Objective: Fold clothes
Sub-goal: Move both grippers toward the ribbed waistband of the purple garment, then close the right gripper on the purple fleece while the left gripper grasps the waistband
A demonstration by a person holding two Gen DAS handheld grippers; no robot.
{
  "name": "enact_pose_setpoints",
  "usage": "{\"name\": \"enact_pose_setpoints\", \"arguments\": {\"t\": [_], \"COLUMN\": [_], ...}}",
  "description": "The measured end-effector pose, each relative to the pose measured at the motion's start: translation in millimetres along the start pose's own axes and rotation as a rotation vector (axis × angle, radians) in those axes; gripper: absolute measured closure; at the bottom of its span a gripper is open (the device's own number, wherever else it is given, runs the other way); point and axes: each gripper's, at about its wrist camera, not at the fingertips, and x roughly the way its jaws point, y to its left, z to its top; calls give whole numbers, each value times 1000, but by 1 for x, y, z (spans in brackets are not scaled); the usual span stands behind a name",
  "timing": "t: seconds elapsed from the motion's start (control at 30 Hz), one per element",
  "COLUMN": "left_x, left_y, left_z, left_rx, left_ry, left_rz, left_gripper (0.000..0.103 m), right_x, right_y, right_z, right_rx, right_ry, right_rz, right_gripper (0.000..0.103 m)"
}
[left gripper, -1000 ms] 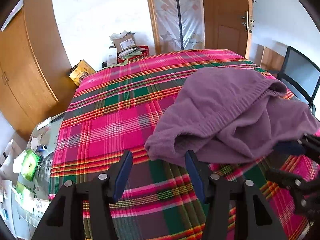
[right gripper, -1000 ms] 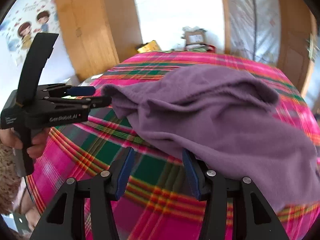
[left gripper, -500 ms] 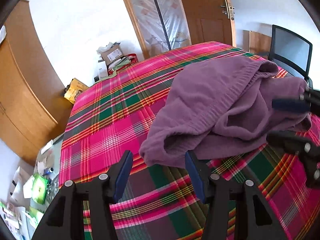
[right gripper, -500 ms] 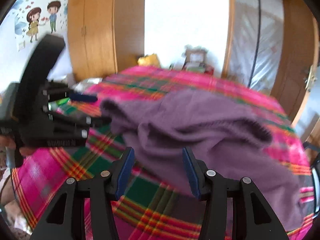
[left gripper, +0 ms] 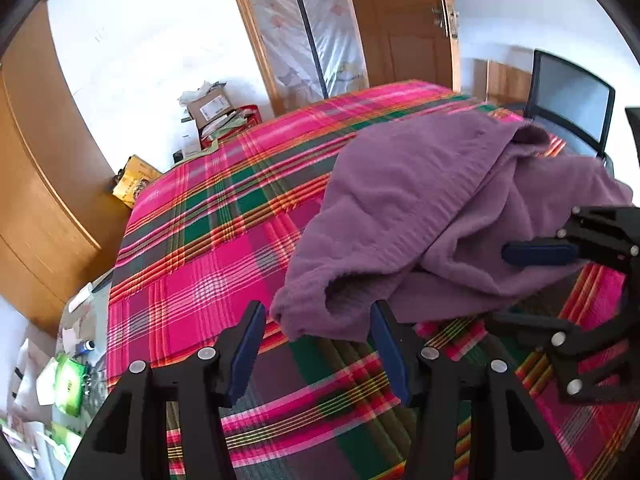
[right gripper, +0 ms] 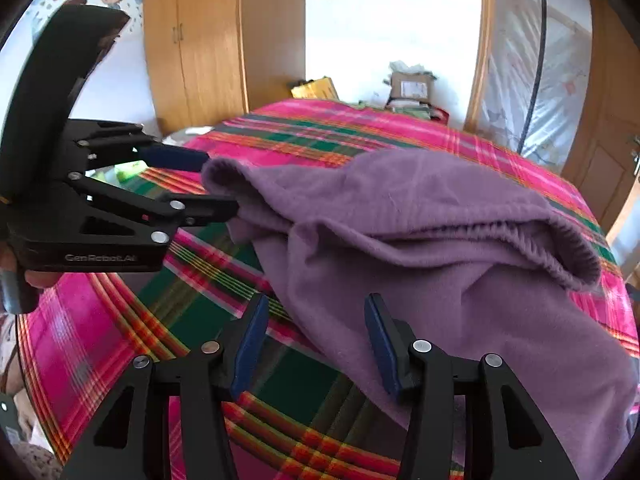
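Observation:
A crumpled purple garment (left gripper: 420, 200) lies on the bed's pink and green plaid cover (left gripper: 208, 248). One open cuff (left gripper: 320, 304) of it points at my left gripper (left gripper: 318, 344), which is open with the cuff just beyond its fingertips. In the right wrist view the left gripper (right gripper: 216, 184) has the cuff end between its spread fingers. My right gripper (right gripper: 316, 340) is open too, and the garment's (right gripper: 440, 240) near edge lies between and ahead of its pads. From the left wrist view the right gripper (left gripper: 520, 288) straddles that edge, one pad above the fabric.
A black chair (left gripper: 568, 108) stands at the bed's far right corner. Cardboard boxes (left gripper: 208, 108) and a yellow box (left gripper: 134, 186) sit against the far wall. A wooden wardrobe (left gripper: 32, 200) and a cluttered low table (left gripper: 68, 376) are on the left. A hand (right gripper: 36, 278) holds the left gripper.
Both grippers have closed in on the garment: the left has come up to the cuff and the right has reached over the near edge. The garment itself has hardly shifted.

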Motion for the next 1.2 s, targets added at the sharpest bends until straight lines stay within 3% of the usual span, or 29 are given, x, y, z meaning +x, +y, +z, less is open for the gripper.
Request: {"name": "enact_pose_setpoints", "arguments": {"t": [0.13, 0.43, 0.63, 0.77, 0.9, 0.93, 1.1, 1.2], "left_x": [-2, 0, 16, 22, 28, 28, 23, 20], "left_y": [-4, -18, -19, -23, -15, -11, 15, 32], "left_z": [-2, -7, -2, 1, 7, 8, 15, 20], "left_rx": [29, 153, 194, 212, 163, 138, -5, -96], "left_ry": [4, -21, -9, -20, -16, -14, -19, -36], "left_rz": [-11, 45, 104, 105, 55, 41, -7, -21], "left_gripper": [50, 50, 50, 53, 72, 81, 88, 90], "right_x": [0, 6, 7, 9, 10, 10, 11, 12], "right_y": [2, -2, -2, -3, -3, -4, -11, -12], "right_z": [1, 1, 0, -1, 0, 0, 2, 3], "right_rx": [0, 35, 40, 49, 51, 56, 86, 106], "right_ry": [1, 21, 28, 41, 46, 45, 41, 40], "right_rz": [18, 12, 3, -2, -1, 5, 49, 51], "right_gripper": [51, 51, 51, 51, 51, 51, 61, 61]}}
